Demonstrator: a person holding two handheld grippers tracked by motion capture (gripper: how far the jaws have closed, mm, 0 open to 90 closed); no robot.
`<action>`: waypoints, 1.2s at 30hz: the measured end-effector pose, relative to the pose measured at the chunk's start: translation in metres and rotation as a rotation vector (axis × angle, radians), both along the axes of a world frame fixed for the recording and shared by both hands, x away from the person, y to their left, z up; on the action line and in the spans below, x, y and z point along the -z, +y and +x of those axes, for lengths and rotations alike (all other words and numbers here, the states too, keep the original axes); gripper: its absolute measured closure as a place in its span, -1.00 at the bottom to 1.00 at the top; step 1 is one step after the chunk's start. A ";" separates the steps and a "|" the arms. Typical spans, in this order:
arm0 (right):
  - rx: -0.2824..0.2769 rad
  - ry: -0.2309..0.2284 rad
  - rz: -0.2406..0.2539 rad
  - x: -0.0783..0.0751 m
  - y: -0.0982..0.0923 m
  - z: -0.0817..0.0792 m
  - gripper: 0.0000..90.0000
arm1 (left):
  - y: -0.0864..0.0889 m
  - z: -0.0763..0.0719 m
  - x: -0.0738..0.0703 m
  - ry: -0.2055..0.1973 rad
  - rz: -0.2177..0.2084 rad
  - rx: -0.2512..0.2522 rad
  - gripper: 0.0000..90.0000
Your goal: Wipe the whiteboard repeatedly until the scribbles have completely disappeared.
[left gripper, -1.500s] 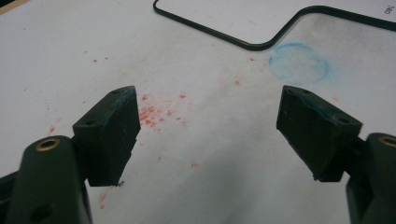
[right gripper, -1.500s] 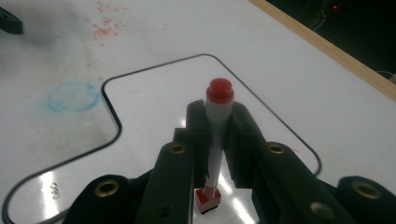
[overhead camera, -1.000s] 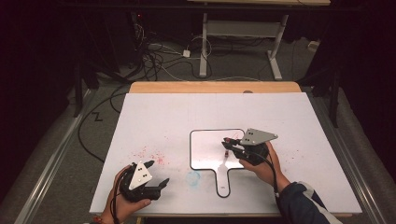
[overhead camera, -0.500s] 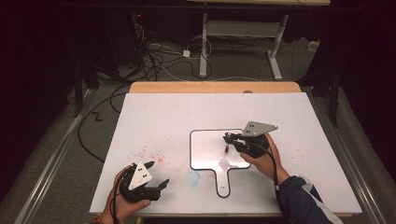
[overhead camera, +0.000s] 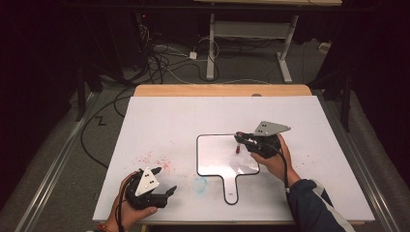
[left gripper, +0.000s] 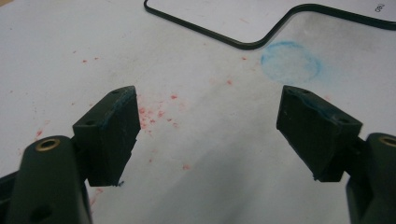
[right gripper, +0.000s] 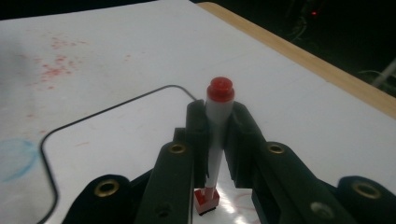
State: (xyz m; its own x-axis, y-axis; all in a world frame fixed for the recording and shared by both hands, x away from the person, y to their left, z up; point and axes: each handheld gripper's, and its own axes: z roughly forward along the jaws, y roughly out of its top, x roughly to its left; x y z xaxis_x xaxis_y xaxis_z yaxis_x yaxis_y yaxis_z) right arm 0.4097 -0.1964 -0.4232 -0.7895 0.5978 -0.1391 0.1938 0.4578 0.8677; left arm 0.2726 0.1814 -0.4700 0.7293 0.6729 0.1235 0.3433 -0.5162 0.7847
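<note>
A red-capped marker is clamped in the right gripper over the whiteboard, the left gripper lying agape; uncapping seemingly comes next.

The right gripper, clamped on a red-capped marker, has moved over the paddle-shaped whiteboard. A second ago it hung over the board's right part, nearer the handle side; then it rose toward the board's far right corner. Now it sits near that far edge, and its grey plate has tilted flatter than before.
</note>
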 end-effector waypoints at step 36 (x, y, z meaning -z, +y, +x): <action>0.102 -0.061 0.010 0.006 -0.003 0.023 0.80 | -0.002 0.000 0.001 0.007 0.003 0.017 -0.54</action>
